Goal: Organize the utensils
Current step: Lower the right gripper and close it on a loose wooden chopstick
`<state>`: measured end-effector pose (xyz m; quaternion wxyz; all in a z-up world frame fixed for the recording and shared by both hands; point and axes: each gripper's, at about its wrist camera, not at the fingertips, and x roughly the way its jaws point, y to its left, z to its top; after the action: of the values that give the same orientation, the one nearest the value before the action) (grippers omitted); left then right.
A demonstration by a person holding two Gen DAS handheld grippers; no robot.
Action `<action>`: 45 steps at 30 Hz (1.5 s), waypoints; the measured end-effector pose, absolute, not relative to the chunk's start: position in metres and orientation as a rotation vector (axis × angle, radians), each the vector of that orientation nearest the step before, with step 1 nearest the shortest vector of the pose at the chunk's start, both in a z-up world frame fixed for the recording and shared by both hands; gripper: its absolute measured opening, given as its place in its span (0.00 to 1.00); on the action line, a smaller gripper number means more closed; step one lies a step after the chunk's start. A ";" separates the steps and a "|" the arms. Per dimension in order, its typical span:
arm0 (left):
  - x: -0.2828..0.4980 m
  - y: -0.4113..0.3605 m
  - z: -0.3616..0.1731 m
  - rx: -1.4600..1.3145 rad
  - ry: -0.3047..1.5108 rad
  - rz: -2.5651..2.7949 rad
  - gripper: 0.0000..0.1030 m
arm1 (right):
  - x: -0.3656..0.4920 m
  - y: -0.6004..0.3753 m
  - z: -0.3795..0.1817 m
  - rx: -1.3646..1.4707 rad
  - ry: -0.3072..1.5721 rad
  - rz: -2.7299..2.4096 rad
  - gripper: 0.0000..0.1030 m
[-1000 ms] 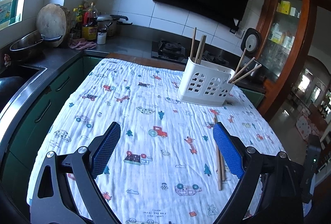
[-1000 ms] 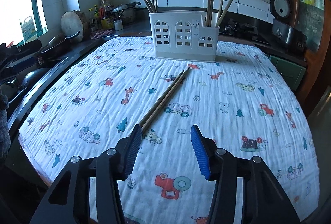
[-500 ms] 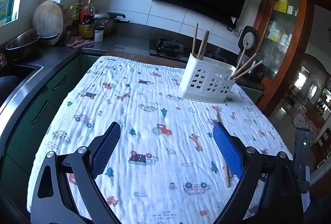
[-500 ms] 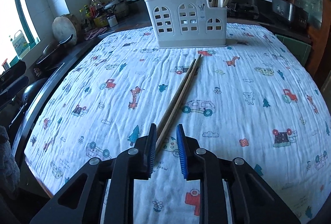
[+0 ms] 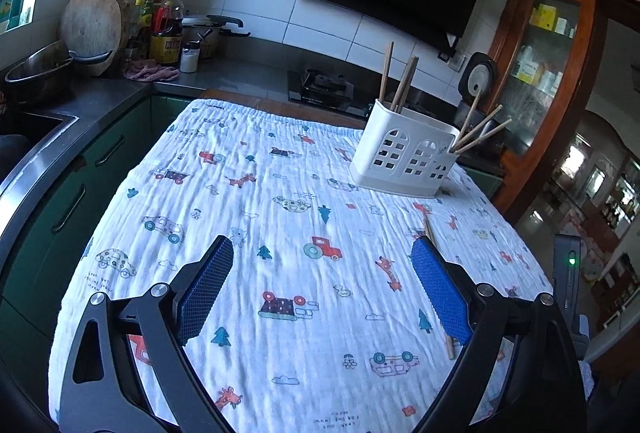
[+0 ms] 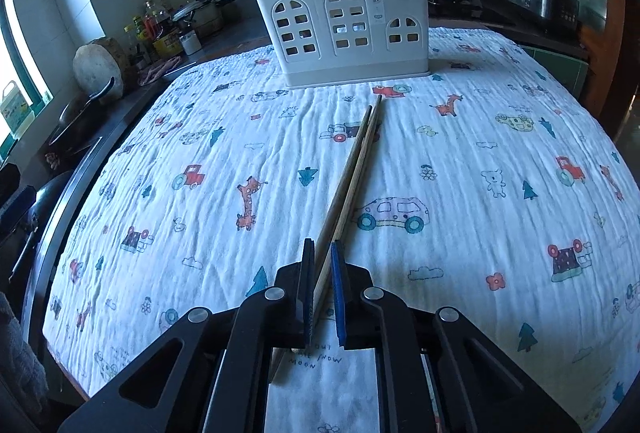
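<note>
Because the pair of chopsticks [image 6: 352, 169] lies flat on the cloth-covered bench [image 6: 500, 137] with its long axis running almost straight away from the right claw [image 6: 320, 265], tips pointing at the base of the white utensil caddy [image 6: 340, 33], the coming move looks like a lift and carry forward along that same axis. Near ends sit between the blue pads [image 6: 337, 293], which are drawn in close on either side of the sticks; contact appears made, though the wrist view does not show whether both sticks are firmly pinched. The caddy stands upright, well apart from the grasp point, with other chopsticks already leaning in its end compartments. Right claw is clearly the nearer one. Left claw [image 5: 320, 297] hovers wide open over bare cloth, holding nothing, the sticks lying off to its right side.
</note>
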<state>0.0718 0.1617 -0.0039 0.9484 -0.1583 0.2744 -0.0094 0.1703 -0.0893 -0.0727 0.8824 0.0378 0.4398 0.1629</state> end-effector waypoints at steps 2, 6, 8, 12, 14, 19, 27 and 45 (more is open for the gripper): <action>0.073 0.165 -0.007 -0.330 0.562 -0.019 0.87 | 0.173 -0.088 -0.076 0.083 0.931 0.337 0.08; 0.073 0.172 -0.011 -0.346 0.566 -0.018 0.87 | 0.174 -0.085 -0.081 0.061 0.933 0.302 0.08; 0.074 0.174 -0.013 -0.350 0.567 -0.019 0.87 | 0.174 -0.084 -0.082 0.042 0.932 0.292 0.08; 0.077 0.178 -0.016 -0.358 0.571 -0.019 0.87 | 0.177 -0.086 -0.086 0.056 0.948 0.286 0.08; 0.077 0.179 -0.018 -0.360 0.574 -0.019 0.87 | 0.178 -0.085 -0.086 0.056 0.948 0.283 0.08; 0.078 0.178 -0.019 -0.361 0.578 -0.019 0.87 | 0.181 -0.084 -0.087 0.060 0.952 0.270 0.09; 0.078 0.176 -0.021 -0.360 0.580 -0.021 0.87 | 0.185 -0.080 -0.091 0.049 0.959 0.248 0.11; 0.074 0.142 -0.022 -0.330 0.612 -0.067 0.87 | 0.172 -0.108 -0.080 0.003 0.875 0.255 0.06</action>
<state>0.0740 0.1423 -0.0216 0.9396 -0.1618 0.2997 -0.0330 0.1716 -0.1085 -0.0802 0.8980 0.0015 0.4225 0.1231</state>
